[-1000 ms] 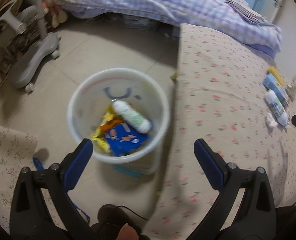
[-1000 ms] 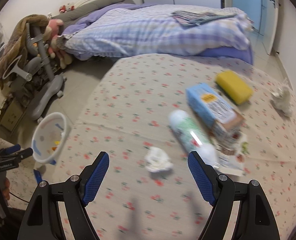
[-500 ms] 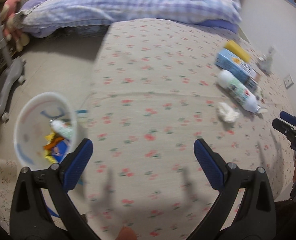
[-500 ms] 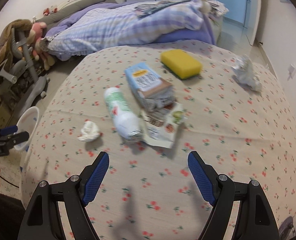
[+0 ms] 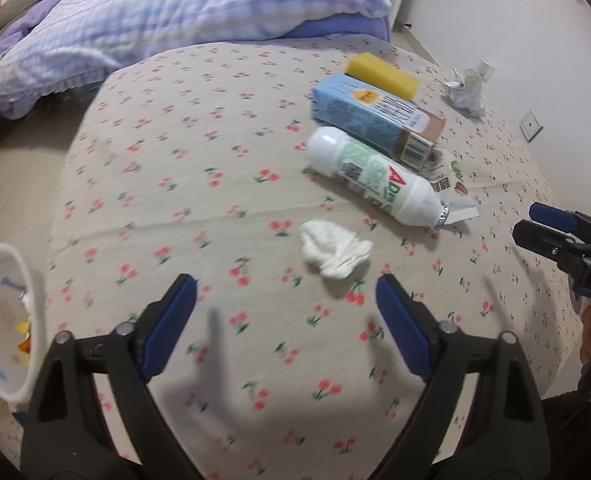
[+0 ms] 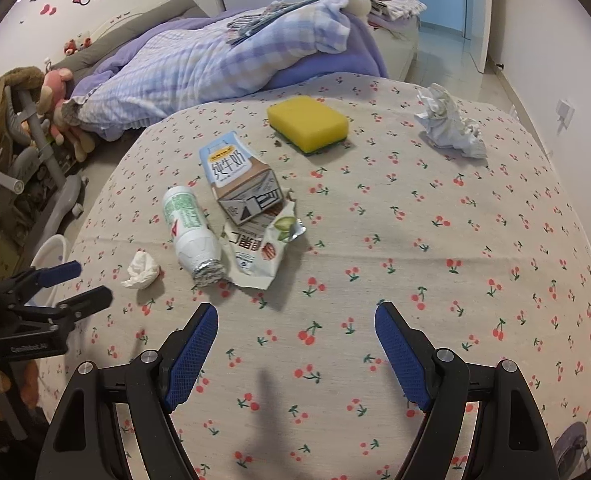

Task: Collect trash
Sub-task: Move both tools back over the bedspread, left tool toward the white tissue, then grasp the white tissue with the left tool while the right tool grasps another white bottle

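Both claws wide, empty: left gripper (image 5: pixel 285 304), right gripper (image 6: pixel 295 330). Crumpled tissue (image 5: pixel 333 252), nearest the table's (image 5: pixel 167 160) bin-side edge: probably light, soft, compressible; pinch across its bulk

Bare cloth (image 6: pixel 435 280) lies open ahead of the right gripper (image 6: pixel 295 344). Ahead of the left gripper (image 5: pixel 285 312) only a crumpled tissue (image 5: pixel 333 250); bottle (image 5: pixel 375 178), milk carton (image 5: pixel 371 114), wrapper (image 6: pixel 261 248) cluster beyond, touching.
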Demonstrator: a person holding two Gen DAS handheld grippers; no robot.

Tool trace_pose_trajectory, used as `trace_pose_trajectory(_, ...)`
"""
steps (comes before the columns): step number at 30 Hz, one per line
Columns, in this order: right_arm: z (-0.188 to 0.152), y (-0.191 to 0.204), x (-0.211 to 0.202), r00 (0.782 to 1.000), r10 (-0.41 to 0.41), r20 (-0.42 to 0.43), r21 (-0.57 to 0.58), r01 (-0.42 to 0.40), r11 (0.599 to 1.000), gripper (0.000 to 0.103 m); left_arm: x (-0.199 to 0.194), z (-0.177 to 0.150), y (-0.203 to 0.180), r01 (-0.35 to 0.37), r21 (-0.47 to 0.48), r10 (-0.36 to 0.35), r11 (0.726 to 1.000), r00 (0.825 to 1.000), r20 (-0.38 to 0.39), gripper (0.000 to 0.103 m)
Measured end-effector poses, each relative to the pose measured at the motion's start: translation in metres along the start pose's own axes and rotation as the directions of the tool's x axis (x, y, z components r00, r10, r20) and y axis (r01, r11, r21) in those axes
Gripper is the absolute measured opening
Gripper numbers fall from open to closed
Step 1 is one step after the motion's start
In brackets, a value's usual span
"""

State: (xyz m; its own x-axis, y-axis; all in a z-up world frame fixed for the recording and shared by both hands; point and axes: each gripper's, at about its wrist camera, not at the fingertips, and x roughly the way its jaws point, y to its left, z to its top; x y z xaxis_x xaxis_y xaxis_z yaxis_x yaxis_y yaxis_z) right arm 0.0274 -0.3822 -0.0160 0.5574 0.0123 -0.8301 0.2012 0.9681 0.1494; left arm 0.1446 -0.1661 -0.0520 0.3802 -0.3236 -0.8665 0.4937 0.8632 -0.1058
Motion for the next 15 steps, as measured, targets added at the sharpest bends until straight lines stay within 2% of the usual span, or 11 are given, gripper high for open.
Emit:
trace_pose_trajectory(3, 0.000, -0.004, 0.001, 1.000, -0.004, -0.004, 0.013, 0.004, 1.000, 0.082, 0.012, 0.002, -0.003, 0.015, -0.005, -0.015, 1.000, 1.000, -0.024, 0.067)
trace_pose_trajectory(8, 0.001, -0.006, 0.003, 1.000, -0.005, -0.006, 0.025, 0.006, 1.000, 0.082, 0.021, 0.007, -0.005, 0.069, -0.028, -0.070, 0.997, 0.997, -0.018, 0.054)
trace_pose_trajectory(10, 0.002, -0.005, 0.004, 1.000, -0.005, -0.006, 0.026, 0.006, 1.000, 0.082, 0.024, 0.009, -0.006, 0.102, -0.037, -0.103, 0.994, 0.994, -0.021, 0.045)
trace_pose_trajectory(12, 0.003, -0.003, 0.004, 1.000, -0.005, -0.007, 0.025, 0.005, 1.000, 0.082, 0.026, 0.011, -0.007, 0.127, -0.048, -0.129, 0.991, 0.991, -0.031, 0.030)
trace_pose_trajectory(15, 0.006, 0.002, 0.006, 1.000, -0.002, -0.008, 0.022, 0.002, 1.000, 0.082, 0.022, 0.012, -0.006, 0.137, -0.047, -0.138, 0.990, 0.990, -0.024, 0.018)
